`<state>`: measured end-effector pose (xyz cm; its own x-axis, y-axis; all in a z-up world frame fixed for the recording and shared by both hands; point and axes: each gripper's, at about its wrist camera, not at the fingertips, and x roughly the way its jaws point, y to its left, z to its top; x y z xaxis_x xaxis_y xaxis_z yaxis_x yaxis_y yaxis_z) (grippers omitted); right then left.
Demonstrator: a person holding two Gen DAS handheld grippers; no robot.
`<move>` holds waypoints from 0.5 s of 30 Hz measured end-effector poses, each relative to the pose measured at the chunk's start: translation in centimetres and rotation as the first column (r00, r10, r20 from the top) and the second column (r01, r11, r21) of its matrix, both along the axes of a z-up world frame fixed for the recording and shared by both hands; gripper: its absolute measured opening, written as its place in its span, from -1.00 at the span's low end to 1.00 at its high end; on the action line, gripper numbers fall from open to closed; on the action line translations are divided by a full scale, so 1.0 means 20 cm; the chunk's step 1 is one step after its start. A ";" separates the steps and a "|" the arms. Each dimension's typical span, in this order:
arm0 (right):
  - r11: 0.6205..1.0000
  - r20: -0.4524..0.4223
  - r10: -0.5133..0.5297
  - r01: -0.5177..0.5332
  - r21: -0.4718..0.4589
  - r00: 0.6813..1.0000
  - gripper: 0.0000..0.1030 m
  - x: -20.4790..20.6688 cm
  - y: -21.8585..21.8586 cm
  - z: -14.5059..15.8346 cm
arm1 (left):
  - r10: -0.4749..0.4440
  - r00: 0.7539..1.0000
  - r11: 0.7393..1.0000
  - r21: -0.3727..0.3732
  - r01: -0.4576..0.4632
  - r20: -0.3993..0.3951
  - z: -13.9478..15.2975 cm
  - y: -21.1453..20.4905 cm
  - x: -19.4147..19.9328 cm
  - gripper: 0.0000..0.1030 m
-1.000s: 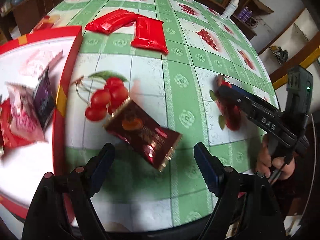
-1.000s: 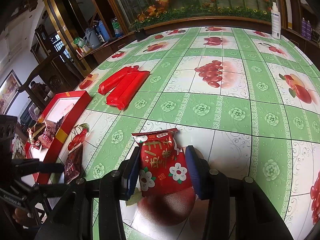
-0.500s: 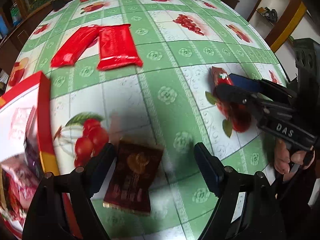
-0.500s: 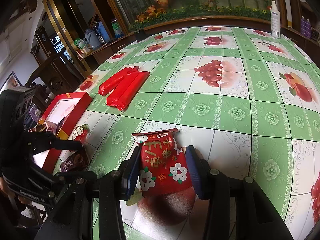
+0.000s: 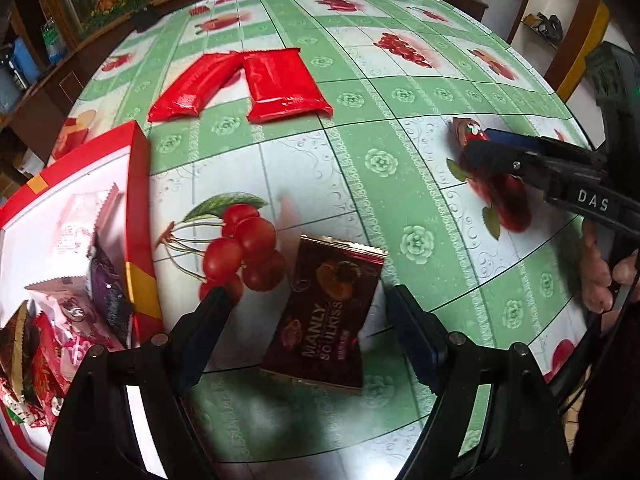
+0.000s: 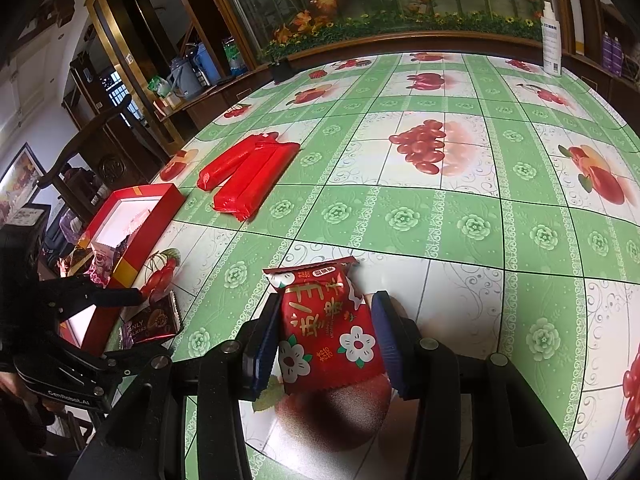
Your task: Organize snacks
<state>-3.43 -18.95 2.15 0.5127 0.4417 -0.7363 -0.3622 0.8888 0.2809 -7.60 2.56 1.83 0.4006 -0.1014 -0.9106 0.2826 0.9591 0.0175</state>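
Note:
A dark brown snack packet (image 5: pixel 326 312) lies flat on the tablecloth between the wide-open fingers of my left gripper (image 5: pixel 308 336); it also shows in the right wrist view (image 6: pixel 150 322). My right gripper (image 6: pixel 326 338) is shut on a red packet with white flowers (image 6: pixel 328 332), held just above the table; both show in the left wrist view (image 5: pixel 486 148). A red box (image 5: pixel 138 200) with several snack packets inside stands at the left, also seen in the right wrist view (image 6: pixel 138 210).
Two long red packets (image 5: pixel 244 84) lie side by side farther back on the green fruit-print tablecloth (image 5: pixel 380 160). A white bottle (image 6: pixel 551 40) stands at the far edge. Dark wooden cabinets and a chair surround the table.
My left gripper swung right, away from the box, and the brown packet now lies centred between its open fingers. The right gripper stayed still, shut on the red packet.

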 end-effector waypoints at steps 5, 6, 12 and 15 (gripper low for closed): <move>1.000 0.004 0.004 -0.004 -0.003 1.000 -0.05 0.00 0.00 0.00 | -0.027 0.999 0.999 -0.019 0.028 0.046 0.01 -0.01 -0.01 0.32; 1.000 0.005 0.004 -0.004 -0.005 1.000 -0.05 0.00 0.00 0.00 | -0.032 0.998 0.999 -0.027 0.034 0.056 0.01 -0.01 -0.01 0.16; 1.000 0.012 0.021 -0.021 -0.009 1.000 0.16 0.00 0.02 0.00 | -0.047 0.994 0.998 -0.048 0.052 0.102 0.02 -0.03 -0.03 -0.24; 0.998 0.023 0.047 -0.046 -0.036 0.999 0.32 -0.01 0.06 0.00 | -0.045 0.992 0.997 -0.059 0.053 0.121 0.01 -0.02 -0.05 -0.26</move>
